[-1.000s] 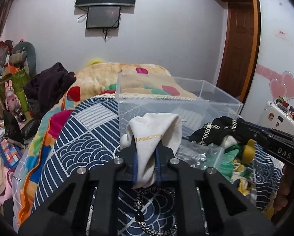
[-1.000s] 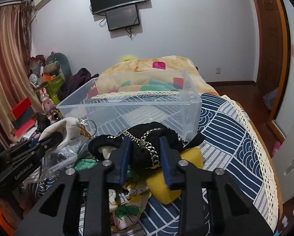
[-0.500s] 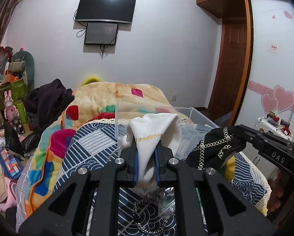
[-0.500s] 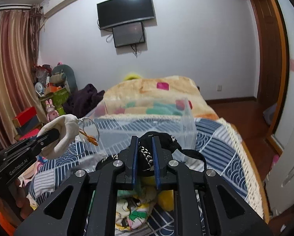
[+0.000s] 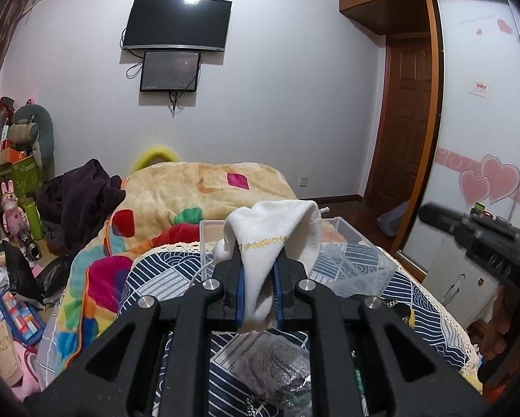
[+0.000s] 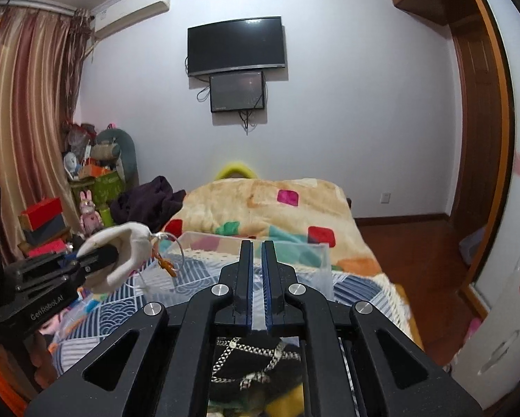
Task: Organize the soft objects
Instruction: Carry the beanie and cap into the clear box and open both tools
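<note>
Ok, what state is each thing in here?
left tool: shut on cloth
right tool: shut, nothing between its pads
cloth: held up, draped over the tool's tips
bin: lidless, looks empty
black bag: lying loose, not held
TV: off

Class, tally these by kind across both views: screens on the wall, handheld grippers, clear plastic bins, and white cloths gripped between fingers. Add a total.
Screens (large screen, small screen): 2
Grippers (left gripper, right gripper): 2
clear bin: 1
white cloth: 1
Total: 6
</note>
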